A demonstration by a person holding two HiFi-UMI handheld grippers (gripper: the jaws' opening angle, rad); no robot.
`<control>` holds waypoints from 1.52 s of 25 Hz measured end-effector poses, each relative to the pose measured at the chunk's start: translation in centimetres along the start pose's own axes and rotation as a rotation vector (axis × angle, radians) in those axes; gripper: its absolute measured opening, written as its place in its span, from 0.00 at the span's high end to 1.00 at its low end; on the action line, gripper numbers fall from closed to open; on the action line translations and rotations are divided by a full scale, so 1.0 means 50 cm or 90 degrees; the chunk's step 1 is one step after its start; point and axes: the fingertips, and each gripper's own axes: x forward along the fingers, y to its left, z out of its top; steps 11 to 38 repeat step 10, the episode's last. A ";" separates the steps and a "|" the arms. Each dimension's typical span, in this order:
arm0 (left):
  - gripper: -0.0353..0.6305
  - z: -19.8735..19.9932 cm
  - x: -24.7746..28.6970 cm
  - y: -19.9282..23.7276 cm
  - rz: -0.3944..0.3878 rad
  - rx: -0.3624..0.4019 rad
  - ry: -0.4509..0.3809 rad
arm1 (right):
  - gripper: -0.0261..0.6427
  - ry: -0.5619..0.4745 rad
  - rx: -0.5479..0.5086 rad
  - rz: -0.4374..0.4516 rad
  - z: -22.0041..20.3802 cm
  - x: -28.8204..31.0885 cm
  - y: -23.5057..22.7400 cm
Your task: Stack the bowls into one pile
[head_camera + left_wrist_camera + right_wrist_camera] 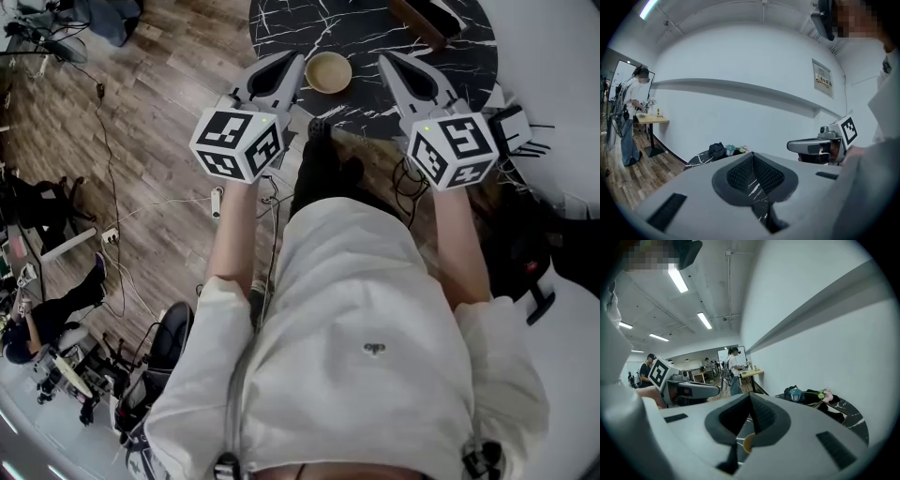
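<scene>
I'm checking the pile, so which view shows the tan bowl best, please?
The head view: the tan bowl sits whole on the marble table, seen from above. The right gripper view shows only a sliver of it past the jaws; the left gripper view shows none.

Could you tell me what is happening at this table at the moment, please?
A person stands at a round black marble table with a gripper in each hand. The left gripper and the right gripper are both shut and empty, held either side of a tan bowl near the table's edge. Neither touches it. Whether that is one bowl or a finished pile cannot be told.
</scene>
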 end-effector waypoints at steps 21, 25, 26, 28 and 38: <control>0.94 -0.007 0.001 -0.001 0.002 0.014 0.017 | 0.96 -0.004 -0.005 0.007 -0.002 0.009 0.000; 0.94 -0.007 0.001 -0.001 0.002 0.014 0.017 | 0.96 -0.004 -0.005 0.007 -0.002 0.009 0.000; 0.94 -0.007 0.001 -0.001 0.002 0.014 0.017 | 0.96 -0.004 -0.005 0.007 -0.002 0.009 0.000; 0.94 -0.007 0.001 -0.001 0.002 0.014 0.017 | 0.96 -0.004 -0.005 0.007 -0.002 0.009 0.000; 0.94 -0.007 0.001 -0.001 0.002 0.014 0.017 | 0.96 -0.004 -0.005 0.007 -0.002 0.009 0.000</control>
